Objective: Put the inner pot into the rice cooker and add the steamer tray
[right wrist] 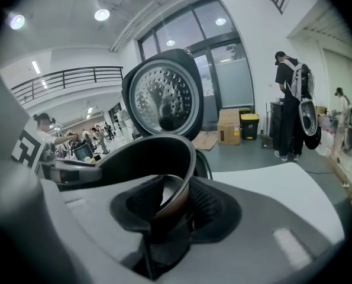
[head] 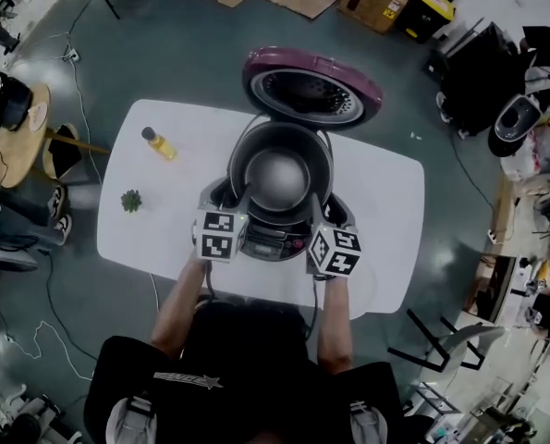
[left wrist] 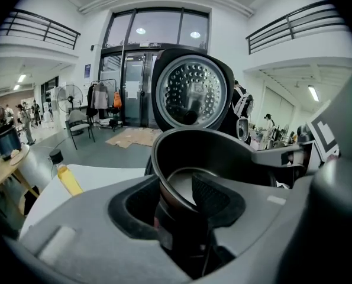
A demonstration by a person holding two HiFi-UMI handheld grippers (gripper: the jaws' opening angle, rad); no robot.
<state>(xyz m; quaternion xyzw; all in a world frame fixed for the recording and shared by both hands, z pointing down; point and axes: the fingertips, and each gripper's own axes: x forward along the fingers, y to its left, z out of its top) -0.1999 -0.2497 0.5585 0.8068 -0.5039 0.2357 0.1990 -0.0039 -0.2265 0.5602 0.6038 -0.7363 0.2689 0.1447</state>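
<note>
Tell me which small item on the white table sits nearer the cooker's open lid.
The dark-capped yellow bottle, toward the far edge of the table by the maroon lid; the small green plant sits toward its near edge.

Head view dim and a bit soft, heavy fisheye — floor (head: 164,54) bends at the corners. Brightest patch is the white table (head: 385,202); soft highlight in the inner pot (head: 276,178). Gripper views brighter, lit by ceiling lights (right wrist: 102,15) and glazed doors (left wrist: 134,70) — black vignette, near foreground blurred.
</note>
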